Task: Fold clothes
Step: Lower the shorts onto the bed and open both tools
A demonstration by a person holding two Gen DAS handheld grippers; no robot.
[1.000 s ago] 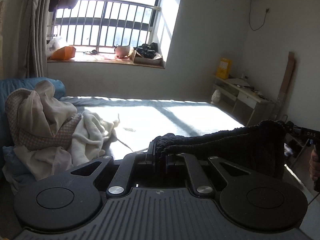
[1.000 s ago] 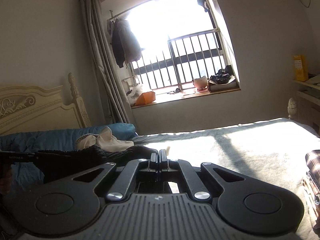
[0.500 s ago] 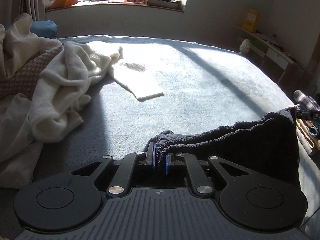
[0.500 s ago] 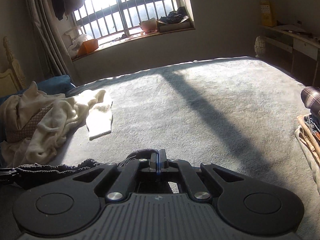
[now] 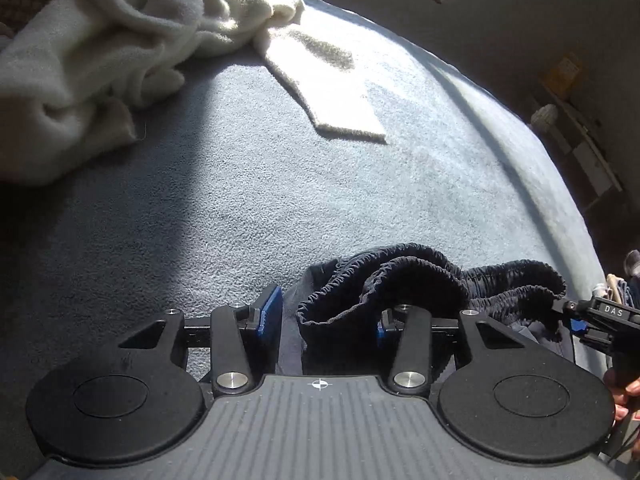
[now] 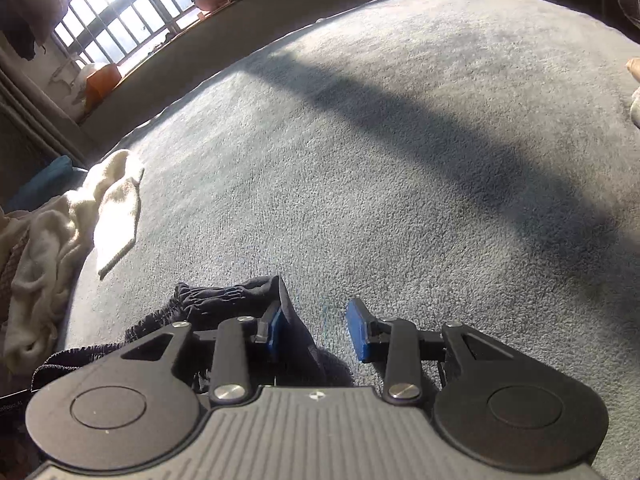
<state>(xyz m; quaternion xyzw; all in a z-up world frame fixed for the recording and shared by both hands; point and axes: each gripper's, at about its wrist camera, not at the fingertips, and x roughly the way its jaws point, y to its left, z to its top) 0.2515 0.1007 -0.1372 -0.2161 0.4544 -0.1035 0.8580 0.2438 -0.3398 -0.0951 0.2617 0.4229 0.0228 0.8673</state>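
The left gripper (image 5: 326,316) has its jaws spread wide, with the dark shorts (image 5: 420,284) bunched loosely between them on the bed (image 5: 280,208). The right gripper (image 6: 314,328) is also spread wide, the shorts' end (image 6: 236,296) draped at its left finger. The waistband runs sideways from one gripper to the other. Beyond it the blanket lies bare to the far edge. A heap of cream clothes (image 5: 100,52) sits far left.

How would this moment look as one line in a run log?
left gripper: open | right gripper: open | dark shorts: on bed
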